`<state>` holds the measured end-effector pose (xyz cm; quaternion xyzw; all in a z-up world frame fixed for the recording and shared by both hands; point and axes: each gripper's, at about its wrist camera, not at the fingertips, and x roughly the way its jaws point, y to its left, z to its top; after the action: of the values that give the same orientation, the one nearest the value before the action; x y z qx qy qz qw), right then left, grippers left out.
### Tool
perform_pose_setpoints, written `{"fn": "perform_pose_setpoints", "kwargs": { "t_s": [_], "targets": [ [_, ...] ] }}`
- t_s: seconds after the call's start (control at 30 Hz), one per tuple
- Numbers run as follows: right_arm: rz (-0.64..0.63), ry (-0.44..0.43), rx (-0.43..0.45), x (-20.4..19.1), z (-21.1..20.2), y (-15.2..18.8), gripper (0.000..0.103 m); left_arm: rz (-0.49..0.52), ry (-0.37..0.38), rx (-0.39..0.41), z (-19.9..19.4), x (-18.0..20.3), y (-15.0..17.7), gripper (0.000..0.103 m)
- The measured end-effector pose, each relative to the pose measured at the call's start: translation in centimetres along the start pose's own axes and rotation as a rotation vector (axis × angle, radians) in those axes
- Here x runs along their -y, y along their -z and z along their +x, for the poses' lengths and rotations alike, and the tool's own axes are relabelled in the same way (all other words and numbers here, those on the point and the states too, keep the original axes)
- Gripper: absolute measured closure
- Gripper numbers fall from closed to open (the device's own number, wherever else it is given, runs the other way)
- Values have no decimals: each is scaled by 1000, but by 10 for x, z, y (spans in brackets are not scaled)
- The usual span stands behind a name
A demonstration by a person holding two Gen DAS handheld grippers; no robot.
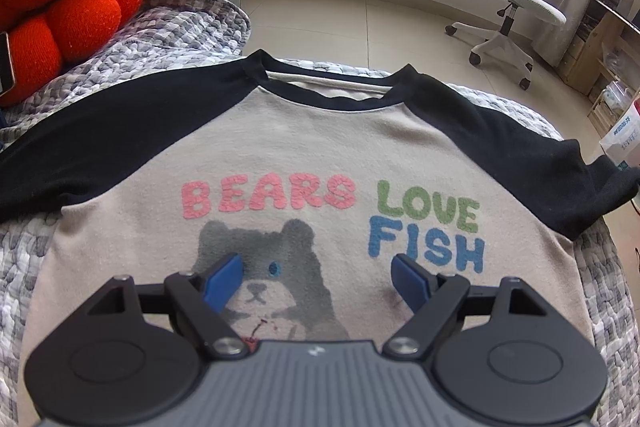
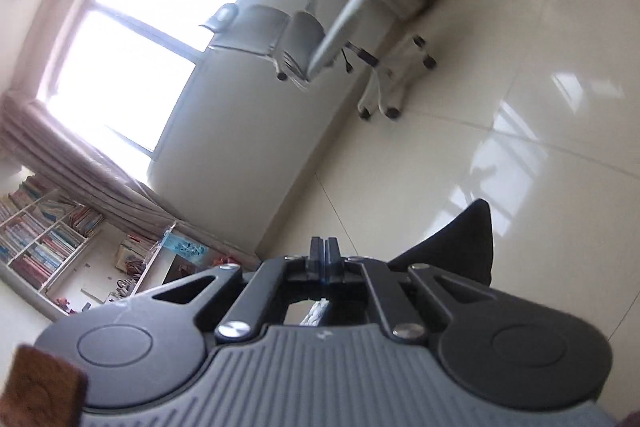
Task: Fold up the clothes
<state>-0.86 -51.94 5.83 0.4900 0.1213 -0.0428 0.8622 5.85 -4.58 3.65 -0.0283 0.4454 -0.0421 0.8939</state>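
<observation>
Raglan T-shirt (image 1: 304,155) lies flat, face up, on quilted bedspread (image 1: 168,39), collar away from left gripper (image 1: 318,277), whose jaws hang wide open over the bear print, touching nothing. Right gripper (image 2: 325,259) is closed, black cloth (image 2: 460,247) just beside its pads; whether pinched, cannot tell. Sleeves span crosswise.

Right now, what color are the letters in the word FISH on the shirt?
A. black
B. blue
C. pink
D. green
B: on the shirt, FISH is printed in blue, below the green LOVE and to the right of the pink BEARS.
</observation>
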Motion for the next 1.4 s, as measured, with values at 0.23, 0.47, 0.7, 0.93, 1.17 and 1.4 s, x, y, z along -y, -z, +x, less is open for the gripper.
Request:
{"fn": "perform_pose_setpoints", "kwargs": {
  "t_s": [0.23, 0.47, 0.7, 0.93, 1.17, 1.4],
  "targets": [
    [175, 126, -255, 70, 31, 34, 86, 14, 8, -1, -2, 4, 2, 20],
    [444, 200, -389, 90, 68, 37, 39, 11, 7, -3, 0, 5, 1, 20],
    [396, 265, -441, 74, 98, 34, 62, 24, 8, -1, 1, 6, 1, 20],
    [100, 131, -181, 28, 54, 26, 88, 20, 16, -2, 2, 4, 0, 20],
    [111, 179, -193, 50, 48, 44, 88, 34, 6, -2, 1, 7, 1, 20],
    [27, 166, -92, 16, 51, 41, 88, -21, 11, 2, -2, -2, 0, 20]
  ]
}}
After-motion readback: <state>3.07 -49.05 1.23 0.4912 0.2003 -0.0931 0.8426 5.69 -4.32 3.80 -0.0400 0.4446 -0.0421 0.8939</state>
